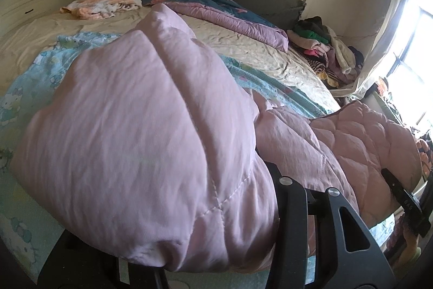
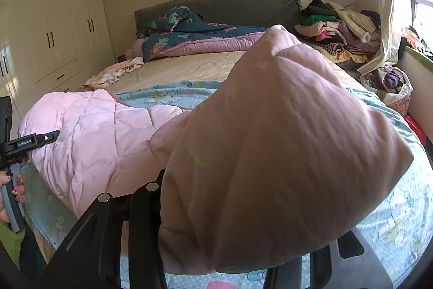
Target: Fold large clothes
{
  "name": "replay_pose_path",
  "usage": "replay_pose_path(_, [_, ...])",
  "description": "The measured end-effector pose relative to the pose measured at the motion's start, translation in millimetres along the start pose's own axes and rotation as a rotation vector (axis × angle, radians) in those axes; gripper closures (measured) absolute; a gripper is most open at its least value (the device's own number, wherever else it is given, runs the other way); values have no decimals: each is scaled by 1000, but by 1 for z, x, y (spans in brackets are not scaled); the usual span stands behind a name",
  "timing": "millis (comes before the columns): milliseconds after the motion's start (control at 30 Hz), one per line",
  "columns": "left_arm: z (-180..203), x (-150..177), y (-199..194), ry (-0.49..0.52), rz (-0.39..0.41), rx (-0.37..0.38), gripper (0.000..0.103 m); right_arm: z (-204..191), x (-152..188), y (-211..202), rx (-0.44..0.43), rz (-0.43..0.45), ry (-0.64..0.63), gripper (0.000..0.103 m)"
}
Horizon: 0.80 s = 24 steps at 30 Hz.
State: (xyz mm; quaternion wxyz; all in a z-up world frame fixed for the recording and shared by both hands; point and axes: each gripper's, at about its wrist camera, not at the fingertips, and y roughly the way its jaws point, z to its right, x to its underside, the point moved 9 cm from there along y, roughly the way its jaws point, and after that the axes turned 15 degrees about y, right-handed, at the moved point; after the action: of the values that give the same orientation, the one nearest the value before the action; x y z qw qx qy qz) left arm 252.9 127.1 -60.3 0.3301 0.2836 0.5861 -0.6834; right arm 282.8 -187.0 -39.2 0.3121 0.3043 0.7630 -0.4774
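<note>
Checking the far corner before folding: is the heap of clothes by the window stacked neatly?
No, the heap of clothes beside the headboard is a jumbled, unfolded mound.

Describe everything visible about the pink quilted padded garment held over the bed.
The pink quilted padded garment is puffy, soft fabric with diamond stitching. Its two ends bunch up in the left gripper and right gripper, both clamped on it. The middle sags onto the blue cartoon-print sheet near the bed's foot.

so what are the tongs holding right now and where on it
Both hold the pink quilt. The left tongs and the right tongs each have a bunched corner between the fingers; the exact contact is hidden by fabric.
</note>
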Motion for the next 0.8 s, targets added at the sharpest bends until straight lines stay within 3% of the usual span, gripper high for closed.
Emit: replay_pose_path(800, [-12, 44, -2, -5, -53, -42, 60, 36, 45, -7, 0, -54, 145, 62])
